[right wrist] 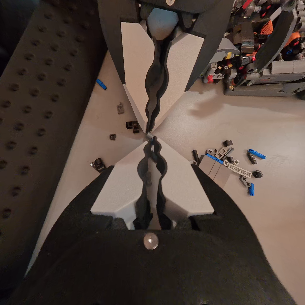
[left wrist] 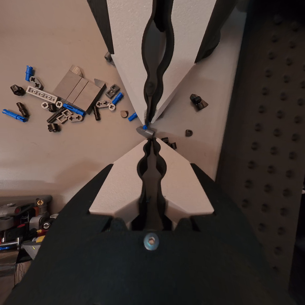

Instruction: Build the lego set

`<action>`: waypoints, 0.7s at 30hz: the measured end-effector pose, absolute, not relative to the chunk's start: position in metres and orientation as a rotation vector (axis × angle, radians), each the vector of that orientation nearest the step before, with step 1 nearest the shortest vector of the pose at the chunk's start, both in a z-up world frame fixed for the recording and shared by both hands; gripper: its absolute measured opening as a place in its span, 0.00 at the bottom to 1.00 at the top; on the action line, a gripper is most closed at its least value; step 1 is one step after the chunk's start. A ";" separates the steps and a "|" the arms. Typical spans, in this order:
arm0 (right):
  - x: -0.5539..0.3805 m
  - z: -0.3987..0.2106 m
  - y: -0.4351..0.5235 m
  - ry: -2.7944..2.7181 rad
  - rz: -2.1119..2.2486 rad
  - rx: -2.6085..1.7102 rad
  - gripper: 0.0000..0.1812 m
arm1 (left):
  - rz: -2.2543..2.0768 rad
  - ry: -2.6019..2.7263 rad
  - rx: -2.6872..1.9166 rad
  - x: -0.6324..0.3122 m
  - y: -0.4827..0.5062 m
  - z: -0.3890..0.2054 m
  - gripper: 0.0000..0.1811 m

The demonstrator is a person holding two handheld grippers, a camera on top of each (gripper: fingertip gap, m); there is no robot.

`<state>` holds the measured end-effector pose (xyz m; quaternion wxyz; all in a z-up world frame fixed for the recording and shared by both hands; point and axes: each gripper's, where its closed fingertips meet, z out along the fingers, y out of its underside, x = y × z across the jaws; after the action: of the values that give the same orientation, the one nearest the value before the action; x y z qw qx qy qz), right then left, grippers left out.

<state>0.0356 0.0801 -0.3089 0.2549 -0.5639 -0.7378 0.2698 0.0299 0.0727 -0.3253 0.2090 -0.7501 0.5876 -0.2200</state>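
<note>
My two grippers meet tip to tip above the pale table. In the left wrist view my left gripper (left wrist: 151, 139) comes from below, shut on a small grey connector piece (left wrist: 146, 131). My right gripper (left wrist: 148, 121) comes from above, shut on a blue pin (left wrist: 145, 126) whose end touches the grey piece. In the right wrist view my right gripper (right wrist: 153, 140) is at the bottom with the blue pin (right wrist: 152, 143) between its pads. The left gripper (right wrist: 149, 130) faces it with the grey piece (right wrist: 150, 135). How deep the pin sits is hidden.
A pile of loose blue, black and grey parts (left wrist: 66, 105) lies round a grey slab (left wrist: 79, 92), also seen in the right wrist view (right wrist: 231, 165). A partly built model (right wrist: 264, 57) stands behind. A black perforated board (left wrist: 272, 132) borders the table. Small black pieces (left wrist: 197, 100) lie nearby. Both grippers' tips are close together, under 4 cm apart. The grey slab (left wrist: 79, 92) sits 8 centimetres or so from the ends of my right fingers. Look for it in the right wrist view (right wrist: 211, 171) too.
</note>
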 end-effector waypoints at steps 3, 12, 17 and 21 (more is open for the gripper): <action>0.036 -0.309 0.081 -1.994 0.758 -1.541 0.00 | -0.617 1.632 -2.088 0.031 0.073 -0.325 0.00; 0.037 -0.311 0.085 -1.973 0.822 -1.584 0.00 | -0.624 1.629 -2.095 0.031 0.073 -0.325 0.00; 0.035 -0.310 0.085 -1.988 0.820 -1.585 0.00 | -0.627 1.628 -2.099 0.031 0.073 -0.325 0.00; 0.036 -0.313 0.087 -2.025 0.804 -1.600 0.00 | -0.630 1.626 -2.097 0.032 0.073 -0.325 0.00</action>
<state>0.0362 0.0868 -0.3135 0.2174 -0.5778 -0.7312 0.2902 0.0318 0.0735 -0.3254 0.2056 -0.7524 0.5836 -0.2259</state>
